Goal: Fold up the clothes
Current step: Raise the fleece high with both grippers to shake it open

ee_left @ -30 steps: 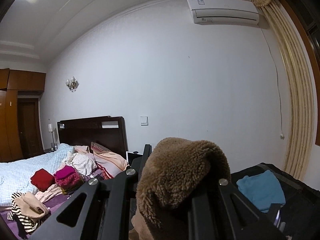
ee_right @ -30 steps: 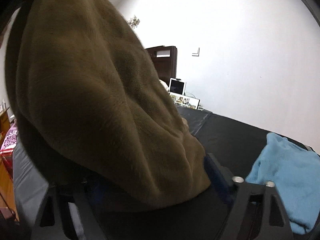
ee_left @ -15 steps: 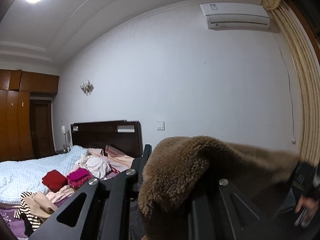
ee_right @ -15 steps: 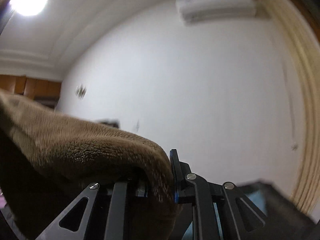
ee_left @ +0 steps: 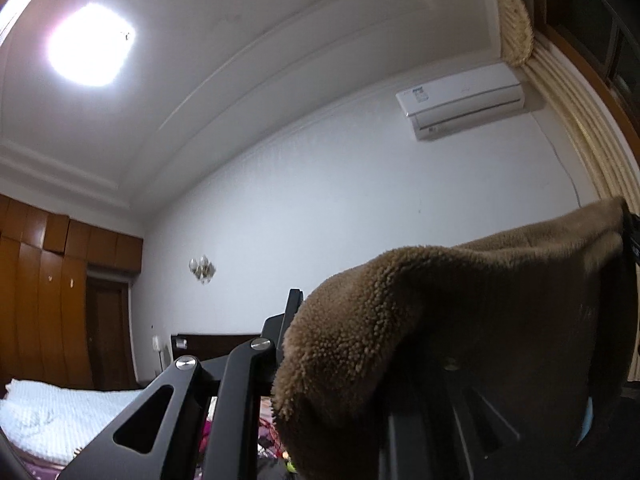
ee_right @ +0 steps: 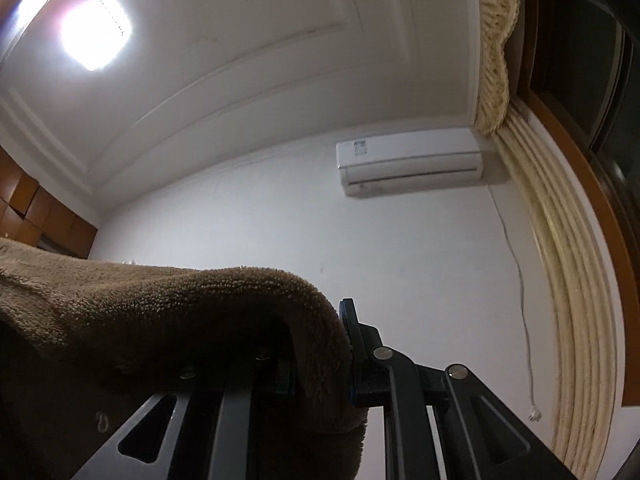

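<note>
Left wrist view: left gripper (ee_left: pixel 344 356) clamped on a bunched edge of the brown fleece (ee_left: pixel 460 312); its jaws have just eased a touch, cloth between them. The fleece spans off to the right edge of the frame. Bed (ee_left: pixel 60 412) low at left, far below the line of sight.

Right wrist view: right gripper (ee_right: pixel 316 352) pinched narrow on another part of the fleece (ee_right: pixel 160 304); its jaws have just been closing, cloth between them. Fabric runs off to the left.

Progress, as I judge it: early. Garment is up in the air between both grippers, spread out, no fold made. Laying it flat and folding all remain.

Material: thick plush pile, nubby surface, rounded soft edges, drapes heavily, dark on the shaded inner side. Gripper frames black, hard, with bright rivets.
</note>
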Tool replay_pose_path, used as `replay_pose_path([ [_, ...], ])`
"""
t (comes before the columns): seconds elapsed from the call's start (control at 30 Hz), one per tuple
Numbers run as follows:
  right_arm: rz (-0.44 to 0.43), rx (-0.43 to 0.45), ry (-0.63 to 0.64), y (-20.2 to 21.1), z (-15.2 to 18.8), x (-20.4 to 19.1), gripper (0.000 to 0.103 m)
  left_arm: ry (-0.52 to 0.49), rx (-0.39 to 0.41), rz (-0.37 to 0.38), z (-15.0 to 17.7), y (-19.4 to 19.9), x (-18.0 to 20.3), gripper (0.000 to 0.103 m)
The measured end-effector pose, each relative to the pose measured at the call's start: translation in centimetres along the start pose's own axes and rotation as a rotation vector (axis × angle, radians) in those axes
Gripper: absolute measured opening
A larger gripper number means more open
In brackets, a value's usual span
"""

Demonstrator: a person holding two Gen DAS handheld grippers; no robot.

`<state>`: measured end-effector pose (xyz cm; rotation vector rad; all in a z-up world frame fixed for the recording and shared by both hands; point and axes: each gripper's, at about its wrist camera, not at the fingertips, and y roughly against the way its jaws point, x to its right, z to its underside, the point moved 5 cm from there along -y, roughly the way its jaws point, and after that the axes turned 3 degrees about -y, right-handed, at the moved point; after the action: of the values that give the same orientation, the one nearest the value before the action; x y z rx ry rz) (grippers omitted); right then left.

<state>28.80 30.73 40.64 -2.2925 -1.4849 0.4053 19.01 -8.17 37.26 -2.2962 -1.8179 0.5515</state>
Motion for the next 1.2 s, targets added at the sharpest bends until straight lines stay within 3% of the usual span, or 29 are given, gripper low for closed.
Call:
replay_pose_path([
  [0.23, 0.080, 0.030, 0.038, -1.0, -3.8, 1.5, 0.017, -0.079, 0.075, 0.017, -2.1, 1.8, 0.8, 0.026],
  [0.47, 0.094, 0.164, 0.066, 5.2, -7.5, 0.9, 0.017, -0.093, 0.114, 0.003, -3.0, 4.0, -0.6, 0.032],
  [0.63, 0.084, 0.284, 0.077, 11.1, -10.1, 0.5, 0.018, -0.096, 0.199, -0.046, -3.9, 7.8, -1.9, 0.036],
  [0.77, 0.067, 0.308, 0.090, 14.1, -11.4, 0.3, 0.018, -0.083, 0.200, -0.044, -4.5, 9.3, -2.8, 0.040],
  [0.9, 0.072, 0.291, 0.112, 15.0, -10.8, -0.2, 0.018, -0.104, 0.183, -0.037, -4.2, 9.4, -2.7, 0.040],
  [1.0, 0.072, 0.233, 0.123, 13.0, -9.5, -0.2, 0.018, -0.118, 0.121, -0.011, -2.7, 8.1, -2.4, 0.040],
  [1.2, 0.052, 0.026, 0.172, 6.1, -2.2, -2.6, 0.018, -0.150, -0.061, 0.025, 2.8, 2.6, -1.4, 0.040],
])
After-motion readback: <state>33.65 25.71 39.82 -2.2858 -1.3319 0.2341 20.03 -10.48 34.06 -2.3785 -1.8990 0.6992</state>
